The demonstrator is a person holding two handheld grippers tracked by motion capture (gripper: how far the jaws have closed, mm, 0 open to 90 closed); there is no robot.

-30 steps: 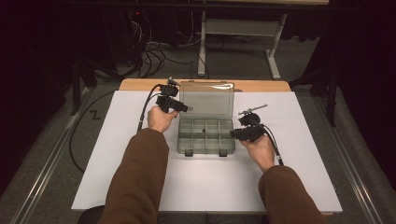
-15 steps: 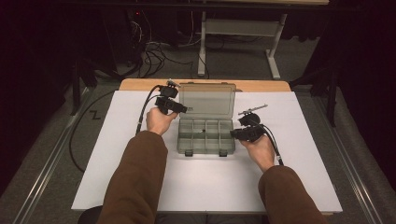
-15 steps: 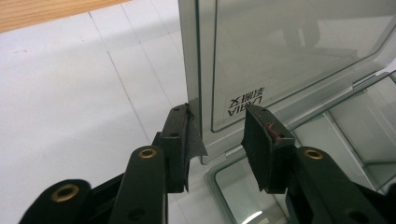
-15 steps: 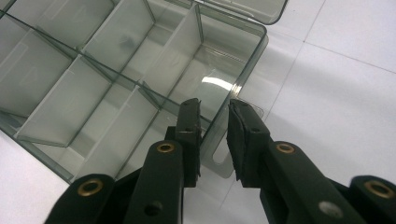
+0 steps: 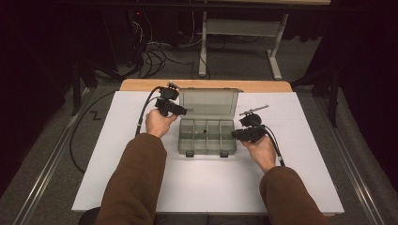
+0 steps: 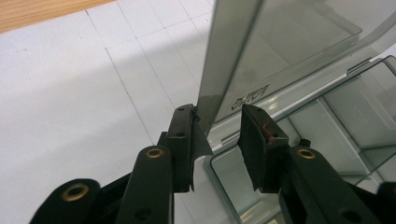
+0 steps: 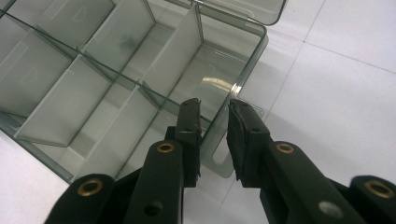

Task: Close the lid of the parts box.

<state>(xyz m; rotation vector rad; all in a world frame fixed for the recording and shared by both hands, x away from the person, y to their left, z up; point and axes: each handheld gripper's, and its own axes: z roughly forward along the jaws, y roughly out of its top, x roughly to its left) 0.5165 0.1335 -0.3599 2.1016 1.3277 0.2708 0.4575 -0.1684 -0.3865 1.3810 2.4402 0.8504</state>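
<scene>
My left forearm comes up from the near edge of the desk [image 5: 117,140] and leans in toward the middle, with the hand [image 5: 158,123] curled around my left tool [image 5: 180,111] at the far left corner of the organizer box [image 5: 206,137]. That tool points across to the right, toward the raised lid [image 5: 209,101]. In the left gripper view its jaws straddle the lid's left edge [image 6: 219,70]: the left pad [image 6: 183,140] lies against the outer face, while the right pad [image 6: 250,140] stands a little off the inner face. The jaws have just been closing, with the lid's edge between them, but I would not call it clamped.

The box sits in the middle of the white desk, its long axis running left to right, latches facing me and the hinge on the far side. The lid stands up nearly vertical from the hinge. The compartments are divided by pale partitions; one middle cell holds something small and dark that I cannot make out.

My right forearm enters lower right and angles inward, the hand [image 5: 259,149] holding my right tool [image 5: 234,134] at the box's right end, pointing left. In the right gripper view the jaws straddle the right wall [image 7: 219,126] of the box, one pad inside and one outside, with a gap showing at the outer pad, partly open and not pinching.
</scene>
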